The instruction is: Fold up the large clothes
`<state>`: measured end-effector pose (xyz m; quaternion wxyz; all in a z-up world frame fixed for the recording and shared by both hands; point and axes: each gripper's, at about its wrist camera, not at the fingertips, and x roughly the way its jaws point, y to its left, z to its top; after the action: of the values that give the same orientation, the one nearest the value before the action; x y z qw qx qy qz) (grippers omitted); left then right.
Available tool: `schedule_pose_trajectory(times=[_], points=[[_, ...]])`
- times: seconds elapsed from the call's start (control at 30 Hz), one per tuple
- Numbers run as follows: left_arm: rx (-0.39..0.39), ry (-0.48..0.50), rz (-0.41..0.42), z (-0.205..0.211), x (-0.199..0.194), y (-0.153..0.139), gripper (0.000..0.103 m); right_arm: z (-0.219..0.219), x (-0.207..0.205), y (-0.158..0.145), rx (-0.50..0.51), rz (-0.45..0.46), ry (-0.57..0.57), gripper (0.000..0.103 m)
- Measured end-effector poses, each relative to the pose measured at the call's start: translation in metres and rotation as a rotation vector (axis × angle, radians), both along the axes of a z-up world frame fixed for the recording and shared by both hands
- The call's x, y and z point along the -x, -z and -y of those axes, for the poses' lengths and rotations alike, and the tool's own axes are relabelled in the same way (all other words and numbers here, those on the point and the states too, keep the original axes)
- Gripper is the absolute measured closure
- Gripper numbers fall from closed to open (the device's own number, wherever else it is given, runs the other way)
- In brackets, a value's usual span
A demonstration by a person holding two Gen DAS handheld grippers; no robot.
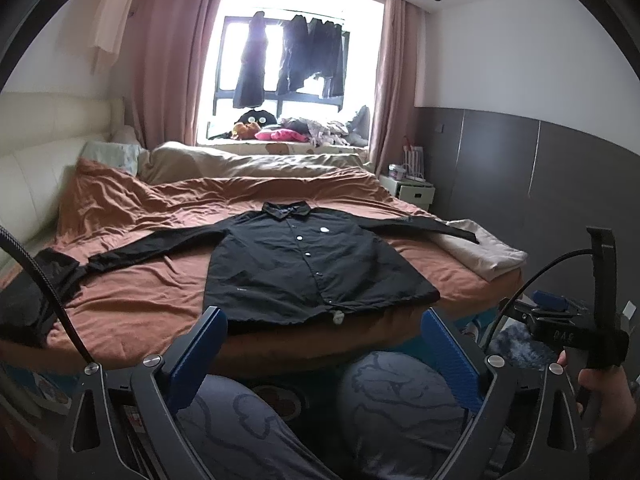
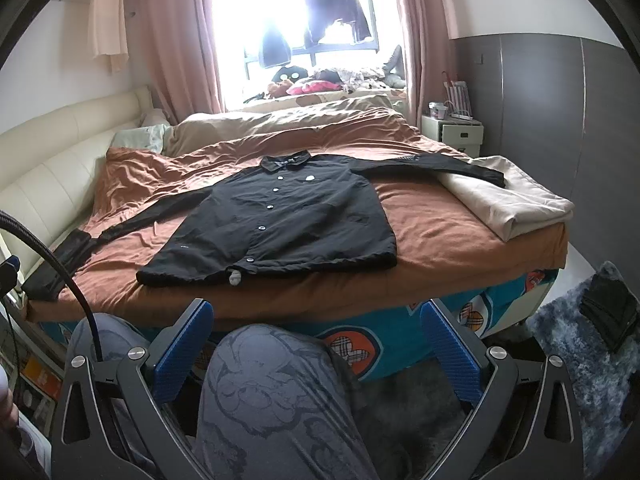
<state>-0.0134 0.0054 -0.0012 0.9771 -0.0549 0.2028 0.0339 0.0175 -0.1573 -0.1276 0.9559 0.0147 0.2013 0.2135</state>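
A black button-up shirt (image 1: 312, 264) lies flat, front up, on the bed's orange-brown cover, collar toward the window, both sleeves spread out sideways. It also shows in the right wrist view (image 2: 280, 224). My left gripper (image 1: 324, 332) is open and empty, held short of the bed's near edge, just below the shirt's hem. My right gripper (image 2: 318, 328) is open and empty, also short of the bed edge, below the hem. The right gripper's body shows at the right in the left wrist view (image 1: 576, 332).
A folded cream cloth (image 2: 516, 204) lies under the shirt's right cuff at the bed's right corner. A dark garment (image 1: 36, 292) lies at the left edge. The person's knees (image 2: 272, 396) are under the grippers. A nightstand (image 2: 452, 132) stands at right; a grey rug (image 2: 584, 360) covers the floor.
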Motion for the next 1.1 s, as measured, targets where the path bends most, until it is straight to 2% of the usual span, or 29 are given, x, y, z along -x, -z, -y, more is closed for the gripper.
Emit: schedule_pose_trajectory(times=[0.6,0.87,1.1], points=[[-0.006,-0.004,-0.005,0.0,0.0,0.001,0.005,0.009,0.0,0.001,-0.014,-0.001,0.008,0.0],[0.006,-0.017,0.004,-0.005,-0.007,0.004,0.005,0.006,-0.016,-0.004,-0.038,-0.018,0.014,0.0],[-0.007,-0.03,-0.029,-0.014,-0.029,0.01,0.005,-0.001,-0.036,0.0,-0.049,-0.033,0.013,0.0]])
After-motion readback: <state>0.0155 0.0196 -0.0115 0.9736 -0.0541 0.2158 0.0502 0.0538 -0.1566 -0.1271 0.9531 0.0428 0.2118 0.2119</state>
